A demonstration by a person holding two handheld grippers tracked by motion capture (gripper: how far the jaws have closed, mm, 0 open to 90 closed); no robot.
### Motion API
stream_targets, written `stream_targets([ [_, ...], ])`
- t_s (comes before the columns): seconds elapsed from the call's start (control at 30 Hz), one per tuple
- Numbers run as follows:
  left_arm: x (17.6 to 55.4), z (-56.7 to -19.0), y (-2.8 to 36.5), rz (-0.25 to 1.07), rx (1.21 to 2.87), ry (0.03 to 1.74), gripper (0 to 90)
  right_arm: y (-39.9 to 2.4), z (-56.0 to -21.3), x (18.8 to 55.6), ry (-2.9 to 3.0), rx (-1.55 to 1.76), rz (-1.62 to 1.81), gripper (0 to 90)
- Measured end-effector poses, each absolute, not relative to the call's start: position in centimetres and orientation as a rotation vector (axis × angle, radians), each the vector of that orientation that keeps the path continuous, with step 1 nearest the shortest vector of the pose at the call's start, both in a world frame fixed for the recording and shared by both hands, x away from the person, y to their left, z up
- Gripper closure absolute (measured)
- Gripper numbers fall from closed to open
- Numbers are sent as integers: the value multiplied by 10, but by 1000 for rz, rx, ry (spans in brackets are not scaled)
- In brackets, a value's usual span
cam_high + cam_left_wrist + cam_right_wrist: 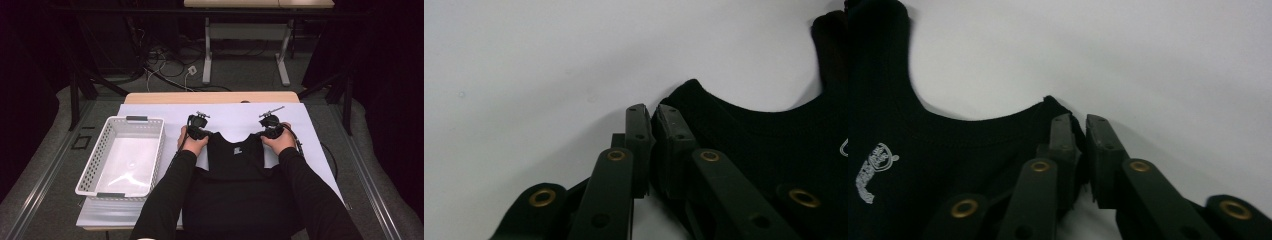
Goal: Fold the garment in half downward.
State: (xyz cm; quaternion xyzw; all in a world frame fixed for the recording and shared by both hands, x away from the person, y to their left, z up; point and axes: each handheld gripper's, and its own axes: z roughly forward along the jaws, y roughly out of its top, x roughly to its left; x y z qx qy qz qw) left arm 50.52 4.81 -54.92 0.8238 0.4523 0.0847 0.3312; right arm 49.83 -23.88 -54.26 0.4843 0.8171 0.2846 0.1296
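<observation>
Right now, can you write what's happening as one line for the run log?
left gripper: shut on black shirt shoulder | right gripper: shut on other shoulder | shirt: flat on white sheet | white basket: left of shirt

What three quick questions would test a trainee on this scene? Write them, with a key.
1. True or false: the white basket has clothing in it.
2. Which garment corners do the left gripper and right gripper pinch?
3. Multiple choice: the black top lies A) in the basket, B) flat on the white sheet, C) on the floor.

Key: 1 false; 2 the two shoulder corners beside the neckline; 3 B.
</observation>
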Motion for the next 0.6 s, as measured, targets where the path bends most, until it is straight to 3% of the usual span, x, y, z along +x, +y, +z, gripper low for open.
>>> stream_targets([
  [0.6,506,-504,60,307,2050,1134,880,-259,-503,496,2199,1405,988,873],
])
